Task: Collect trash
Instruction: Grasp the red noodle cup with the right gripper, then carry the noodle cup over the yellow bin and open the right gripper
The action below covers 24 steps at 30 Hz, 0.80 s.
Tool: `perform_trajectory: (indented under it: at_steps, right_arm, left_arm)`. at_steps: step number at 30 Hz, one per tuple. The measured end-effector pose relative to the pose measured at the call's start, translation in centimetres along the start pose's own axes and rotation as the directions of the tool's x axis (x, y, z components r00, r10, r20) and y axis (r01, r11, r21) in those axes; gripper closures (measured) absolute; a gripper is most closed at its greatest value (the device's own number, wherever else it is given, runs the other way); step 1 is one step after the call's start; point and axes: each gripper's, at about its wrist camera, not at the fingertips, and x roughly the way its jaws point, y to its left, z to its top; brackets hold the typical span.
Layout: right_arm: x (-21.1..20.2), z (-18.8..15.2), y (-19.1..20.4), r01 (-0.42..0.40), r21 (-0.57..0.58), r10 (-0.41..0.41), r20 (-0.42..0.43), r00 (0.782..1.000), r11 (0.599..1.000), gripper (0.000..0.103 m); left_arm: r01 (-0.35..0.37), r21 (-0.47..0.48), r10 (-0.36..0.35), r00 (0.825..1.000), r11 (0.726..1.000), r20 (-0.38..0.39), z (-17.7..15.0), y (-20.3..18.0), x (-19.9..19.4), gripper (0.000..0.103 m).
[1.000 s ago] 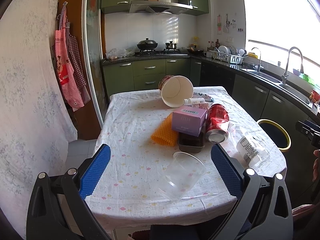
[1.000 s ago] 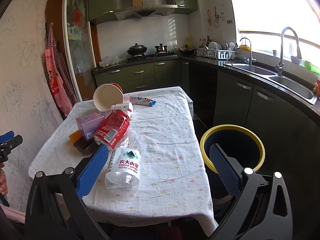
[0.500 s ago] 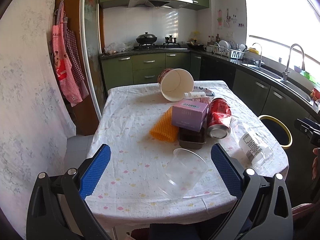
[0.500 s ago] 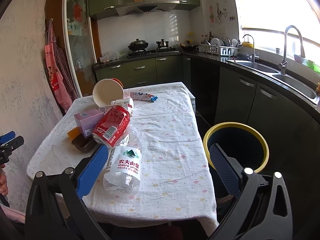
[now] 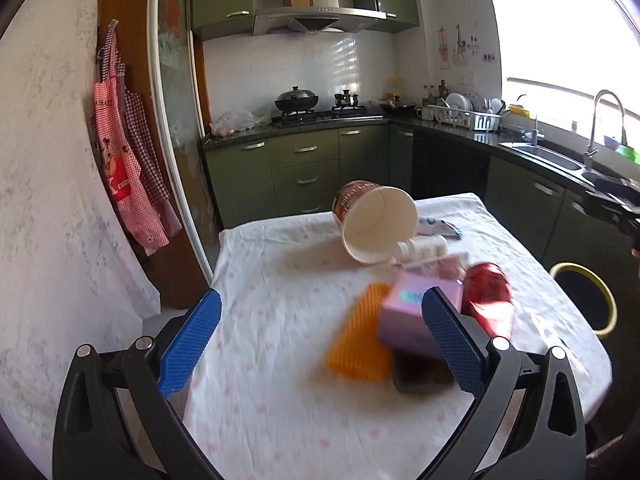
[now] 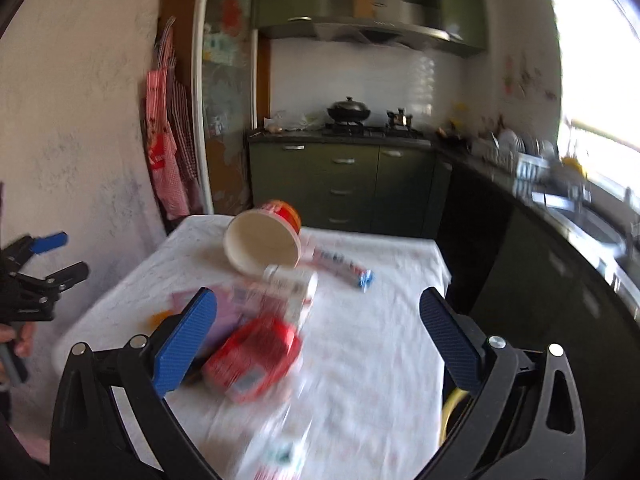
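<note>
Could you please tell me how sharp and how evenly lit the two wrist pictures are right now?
Left wrist view: the pink box and red can are smeared by motion, the far cabinets stay sharp, and the window is blown out white. Right wrist view: nearly everything blurs, worst on the plastic bottle at the bottom edge; only the right claw itself looks crisp.
</note>
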Motion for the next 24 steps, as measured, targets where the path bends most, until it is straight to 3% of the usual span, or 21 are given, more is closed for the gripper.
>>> perform_trajectory:
  at_steps: [3,5,9,14,18,20,22,24]
  right_arm:
    - [5.5,2.1,1.2,-0.037,-0.079,0.037,-0.006,0.999,0.996,0.013]
    - [9.3,3.1,1.8,-0.053,-0.132,0.048,-0.043,0.998,0.990,0.025]
    - [16.9,4.1,2.7,-0.115,-0.224,0.085,-0.139,0.987,0.968,0.038]
    - [24.8,4.7,4.6,-0.096,-0.351,0.021,-0.211,0.977,0.932,0.049]
    - [28.4,5.0,5.5,-0.045,-0.423,-0.049,-0.209,0.977,0.905,0.064]
    - [29.4,5.1,5.3,-0.024,-0.428,-0.070,-0.204,0.976,0.903,0.089]
    - [30.2,5.8,5.0,-0.018,-0.411,-0.071,-0.202,0.977,0.912,0.096]
    - [30.8,6.7,4.2,-0.037,-0.355,-0.050,-0.232,0.971,0.934,0.097]
  left_arm:
    - [0.002,-0.007,-0.002,1.000,1.000,-0.012,1.4,0.0,3.0,0.004]
    - [0.006,-0.011,-0.006,1.000,1.000,-0.021,2.1,0.0,4.9,0.004]
    - [-0.001,-0.005,0.001,1.000,1.000,-0.029,3.1,0.0,7.9,0.004]
    - [0.010,-0.020,-0.010,0.999,1.000,-0.041,3.6,0.9,10.4,0.004]
    - [0.015,-0.030,-0.016,0.999,0.999,-0.048,3.2,1.6,11.4,0.004]
    - [0.021,-0.037,-0.023,0.998,0.999,-0.053,3.1,1.9,11.6,0.004]
    - [0.019,-0.037,-0.021,0.998,0.999,-0.055,3.0,2.1,11.6,0.004]
    - [0.011,-0.037,-0.013,0.999,0.999,-0.053,2.9,2.4,11.4,0.004]
